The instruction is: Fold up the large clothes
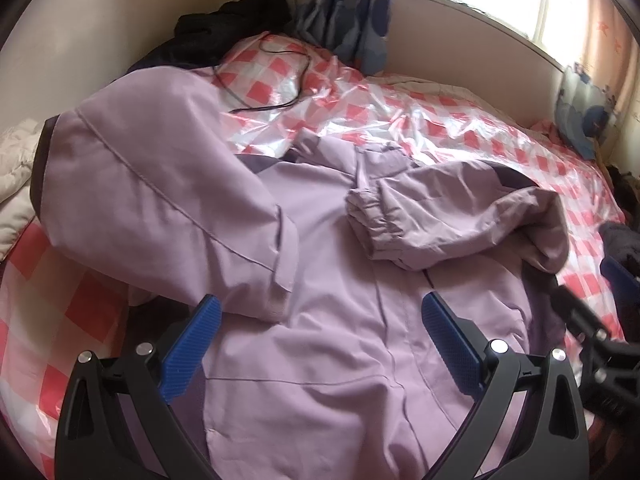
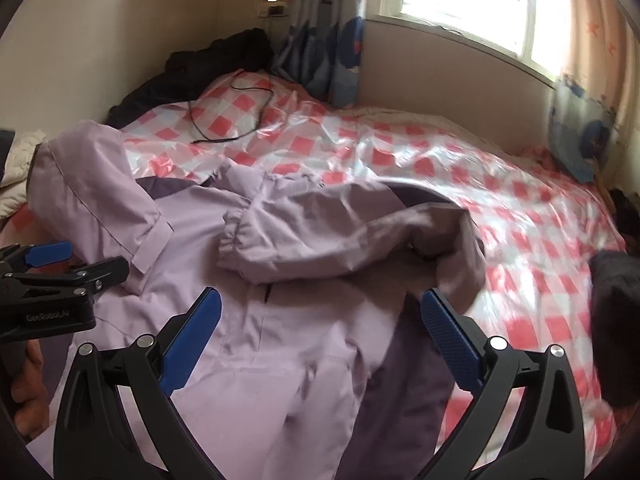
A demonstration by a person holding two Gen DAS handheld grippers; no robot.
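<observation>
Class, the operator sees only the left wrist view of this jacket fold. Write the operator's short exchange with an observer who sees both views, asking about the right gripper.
Operator: Are the right gripper's jaws shut on anything?
Observer: No. The right gripper has its jaws wide open and empty, above the jacket.
Operator: What lies beneath it?
Observer: A broad dark purple panel of the jacket, beside the lilac front.
</observation>
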